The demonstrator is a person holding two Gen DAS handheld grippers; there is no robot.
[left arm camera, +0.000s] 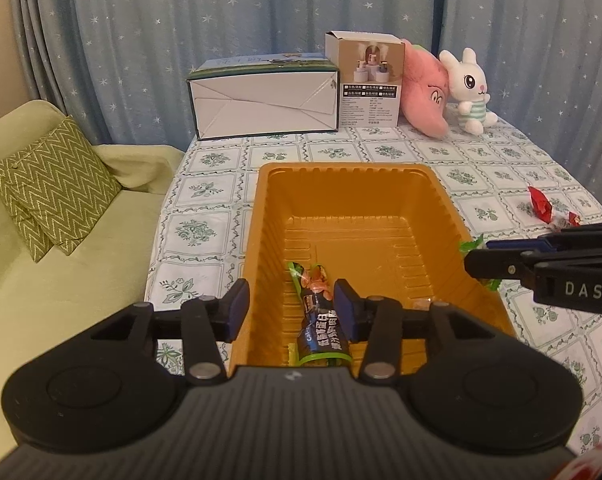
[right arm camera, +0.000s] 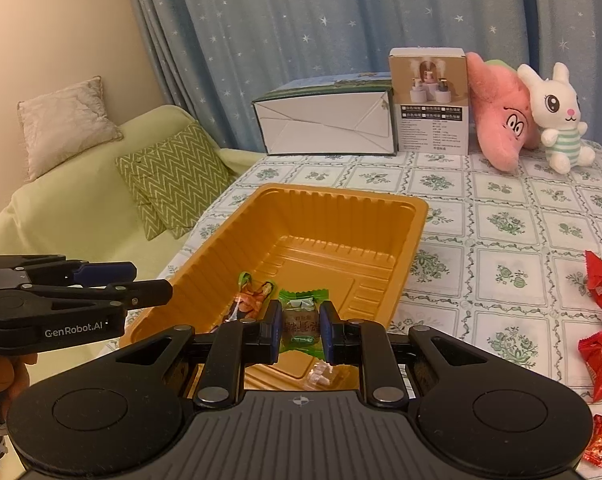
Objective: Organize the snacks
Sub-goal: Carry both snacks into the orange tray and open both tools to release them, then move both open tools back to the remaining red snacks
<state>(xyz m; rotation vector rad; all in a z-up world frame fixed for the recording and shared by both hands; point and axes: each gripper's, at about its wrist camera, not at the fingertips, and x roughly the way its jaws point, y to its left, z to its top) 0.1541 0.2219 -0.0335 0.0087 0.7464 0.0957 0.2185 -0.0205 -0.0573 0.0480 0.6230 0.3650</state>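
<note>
The right gripper [right arm camera: 300, 330] is closed on a green-wrapped candy [right arm camera: 301, 325], which is clamped across its middle between the two blue pads. The candy is held above the near end of the orange tray [right arm camera: 411, 236], presumably so that it can be let fall straight inside once the jaws are parted.

The left gripper [left arm camera: 292, 312] is held with its jaws parted over the tray's near left corner. Nothing is pressed between the pads. A dark snack packet with green edging [left arm camera: 321, 334] lies just below and between them on the tray floor, apparently already let go. With both grippers aimed downward over the same end of the tray, the drop is kept short and the items are kept from bouncing out.

The tray is a deep, ribbed plastic container set near the table's front edge on a patterned tablecloth [right arm camera: 501, 200]. In it are seen the dark packet, an orange-and-green wrapped sweet [right arm camera: 255, 296] beside it, and a small clear-wrapped piece [right arm camera: 321, 376] near the front wall; the far half is bare.

Red snack packets [right arm camera: 599, 284] are left on the cloth to the right of the tray, well apart from it, and are judged to be still awaiting transfer.

At the table's far edge stand two cardboard boxes [right arm camera: 329, 124] and two plush toys [right arm camera: 557, 120], which play no part in the task.
</note>
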